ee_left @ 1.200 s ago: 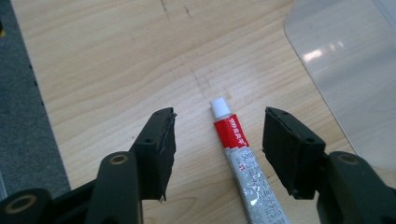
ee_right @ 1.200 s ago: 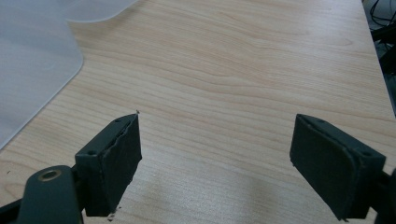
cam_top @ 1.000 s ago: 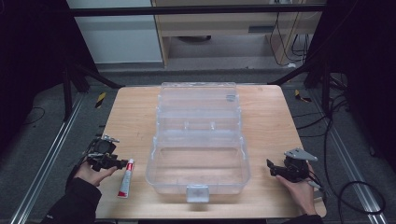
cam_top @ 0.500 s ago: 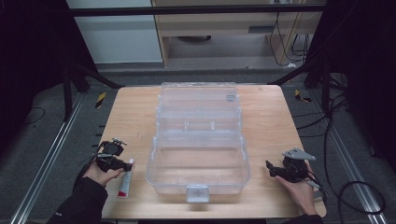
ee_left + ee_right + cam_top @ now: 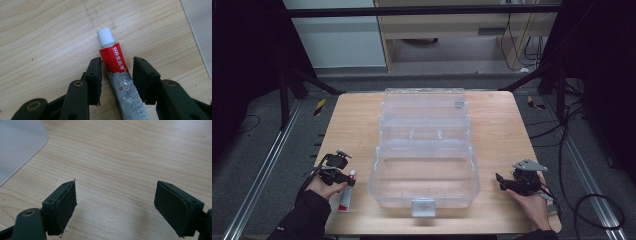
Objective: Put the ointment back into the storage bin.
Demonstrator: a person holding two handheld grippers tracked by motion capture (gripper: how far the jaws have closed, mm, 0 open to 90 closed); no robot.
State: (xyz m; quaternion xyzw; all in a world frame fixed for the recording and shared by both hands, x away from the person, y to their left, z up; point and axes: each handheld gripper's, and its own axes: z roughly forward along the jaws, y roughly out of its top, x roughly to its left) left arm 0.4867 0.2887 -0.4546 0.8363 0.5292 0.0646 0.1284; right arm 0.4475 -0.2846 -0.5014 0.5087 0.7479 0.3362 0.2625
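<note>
The left gripper [image 5: 117, 75] has moved over the tube [image 5: 119, 75] lying on the surface [image 5: 352, 130] beside the clear box [image 5: 424, 150]. Its jaws sit apart around it, likely to grab. The right gripper [image 5: 115, 205] rests, jaws wide apart.

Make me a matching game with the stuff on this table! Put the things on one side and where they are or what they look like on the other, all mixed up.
Things:
1. tube
2. clear box
3. right tongs
4. tube cap

Places or looks:
A. white
B. open over bare wood, nothing between them
C. lying on the table between the left tongs
D. standing open in the middle of the table

Pairs: 1-C, 2-D, 3-B, 4-A
</note>
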